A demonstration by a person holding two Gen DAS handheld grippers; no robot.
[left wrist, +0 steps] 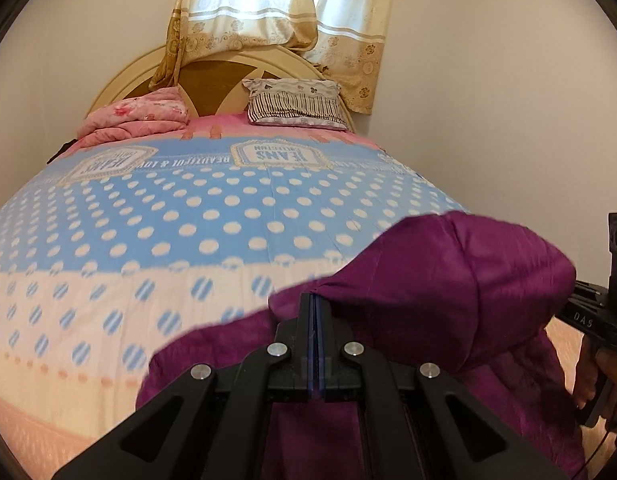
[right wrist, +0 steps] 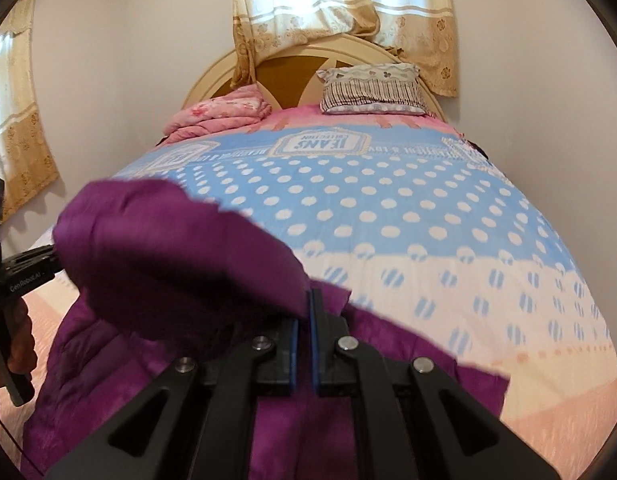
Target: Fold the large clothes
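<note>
Bedroom; bed (left wrist: 108,320) spread with a blue polka-dot and cream cover. Large purple garment (left wrist: 448,280), quilted by the look of it, is lifted off the near end of the bed between the two hand-held tools, its lower part trailing onto the cover. Left claw (left wrist: 315,300) pinched tight, blue pads together on an edge of the purple fabric, which balloons up and to the right of it. Right claw (right wrist: 309,298) also clamped, pads nearly meeting with a thin fold of the same garment caught at the tips; cloth bulges up and to the left. Each tool is seen at the edge of the other's view, gripped by a person's hand (right wrist: 18,344). Fabric edges blurred. At the head of the bed: folded pink blanket (left wrist: 136,118) on the left, striped pillow (left wrist: 296,104) on the right, both against a rounded cream headboard (left wrist: 228,68). Beige patterned curtain (left wrist: 276,12) hangs over the headboard; pale wall (left wrist: 488,100) behind.
</note>
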